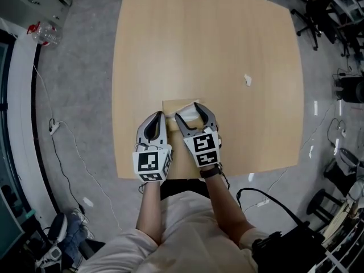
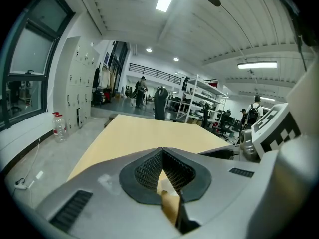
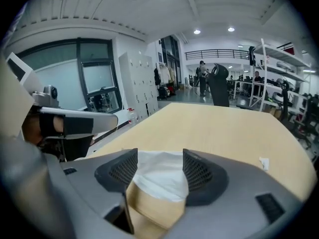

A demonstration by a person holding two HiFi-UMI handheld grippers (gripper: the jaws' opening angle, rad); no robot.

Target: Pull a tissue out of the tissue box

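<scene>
- Table (image 1: 216,50): the top is finished in pale wood grain, smooth and matt, with a faint sheen.
- Tissue box (image 3: 154,203): made of plain tan card, matt.
- Tissue (image 3: 159,176): white soft paper, matt, seen creased.
- Left gripper (image 2: 162,152) and right gripper (image 3: 159,156): the shells are moulded in smooth grey plastic with a satin finish.
- Pads (image 3: 122,171): black and rubber-like, covered in a fine grid texture.
- Marker cubes (image 1: 151,164): faced with matt black-and-white print.
- Floor (image 1: 74,84): grey, hard, mottled.
- Bottle (image 1: 44,34): clear plastic, glossy.
</scene>
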